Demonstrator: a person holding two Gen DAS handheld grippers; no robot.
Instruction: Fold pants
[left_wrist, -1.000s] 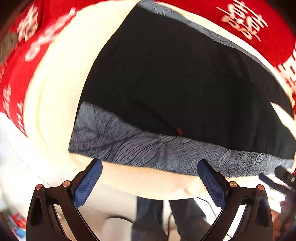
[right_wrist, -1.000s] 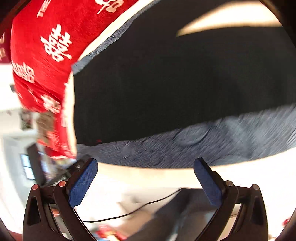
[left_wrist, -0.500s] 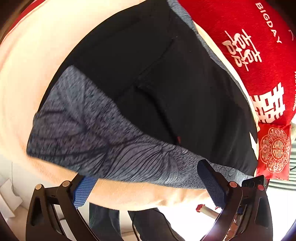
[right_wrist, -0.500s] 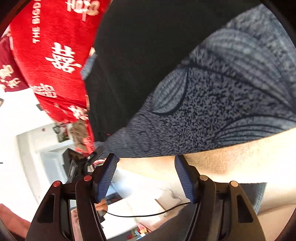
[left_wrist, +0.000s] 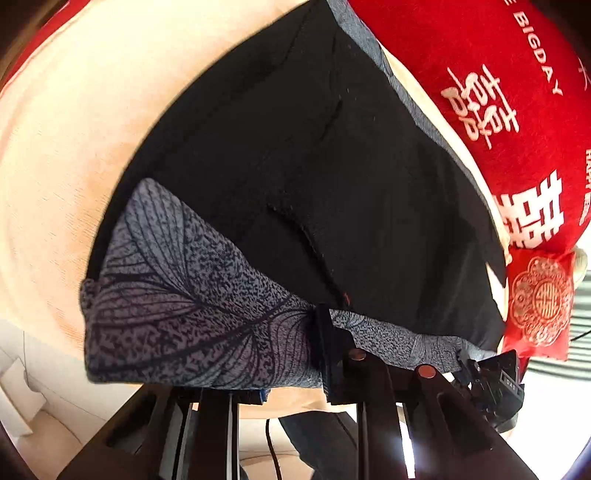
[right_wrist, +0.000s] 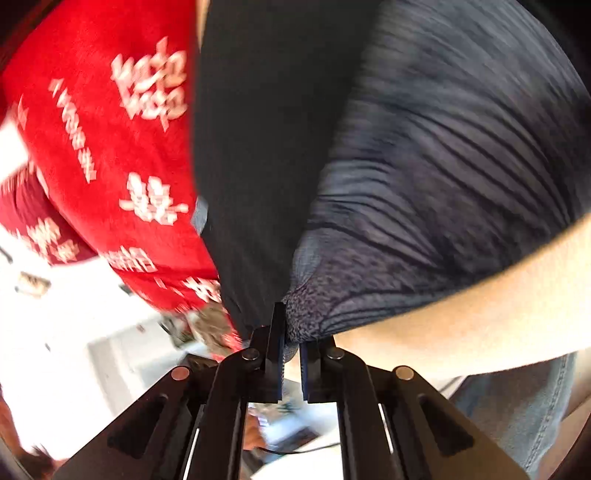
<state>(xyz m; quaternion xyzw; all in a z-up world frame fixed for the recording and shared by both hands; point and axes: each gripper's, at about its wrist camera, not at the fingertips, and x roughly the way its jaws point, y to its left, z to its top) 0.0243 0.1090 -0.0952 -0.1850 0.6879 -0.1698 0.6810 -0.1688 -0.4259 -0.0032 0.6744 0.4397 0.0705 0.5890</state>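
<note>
Black pants (left_wrist: 303, 177) with a grey leaf-patterned hem band (left_wrist: 177, 302) lie on a cream cushion (left_wrist: 55, 166). My left gripper (left_wrist: 291, 365) is shut on the near edge of the band, which covers the left finger. In the right wrist view the same pants (right_wrist: 258, 147) and band (right_wrist: 424, 177) fill the frame. My right gripper (right_wrist: 291, 354) is shut on the band's corner, with the fabric bunched between the pads.
A red blanket with white characters (left_wrist: 517, 92) lies beyond the pants, also in the right wrist view (right_wrist: 110, 147). A small red embroidered pouch (left_wrist: 539, 302) sits at the right. The cushion's front edge (right_wrist: 461, 314) drops off to a bright room below.
Both grippers moved in onto the hem band and closed on it. One second ago both were wide open in front of the pants.
</note>
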